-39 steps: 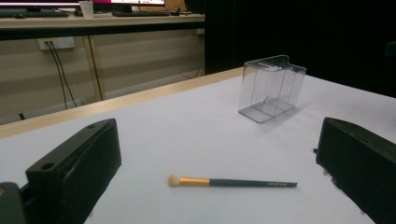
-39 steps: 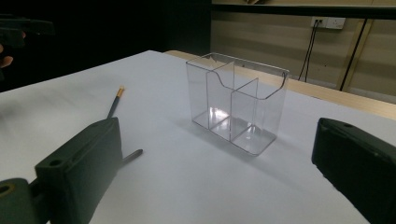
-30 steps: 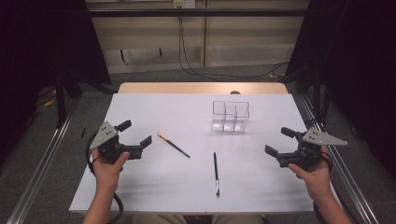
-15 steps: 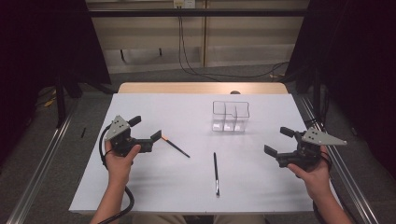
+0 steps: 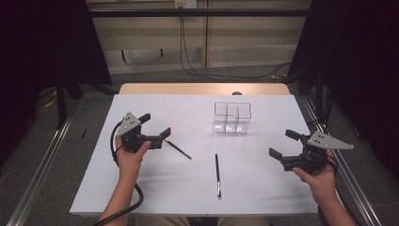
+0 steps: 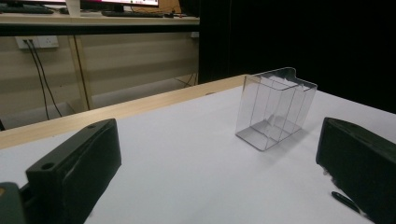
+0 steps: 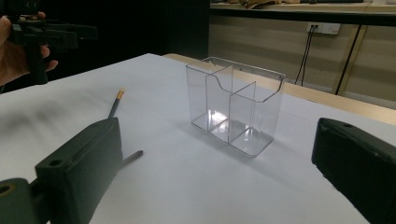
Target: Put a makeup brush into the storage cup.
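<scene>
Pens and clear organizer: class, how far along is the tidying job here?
Nothing is stowed yet: the clear organizer stands empty. In hand: the left gripper, jaws open, is at the orange-tipped pen. Left: grip it, and the black pen lies untouched. The right gripper waits open.

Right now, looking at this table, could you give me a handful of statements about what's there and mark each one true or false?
1. The left gripper is open, near the orange-tipped pencil. True.
2. The clear organizer holds both pens. False: it is empty; both lie on the table.
3. The right gripper grips the black pen. False: it is open and holds nothing; the pen lies apart from it.
4. The organizer stands upright. True.
</scene>
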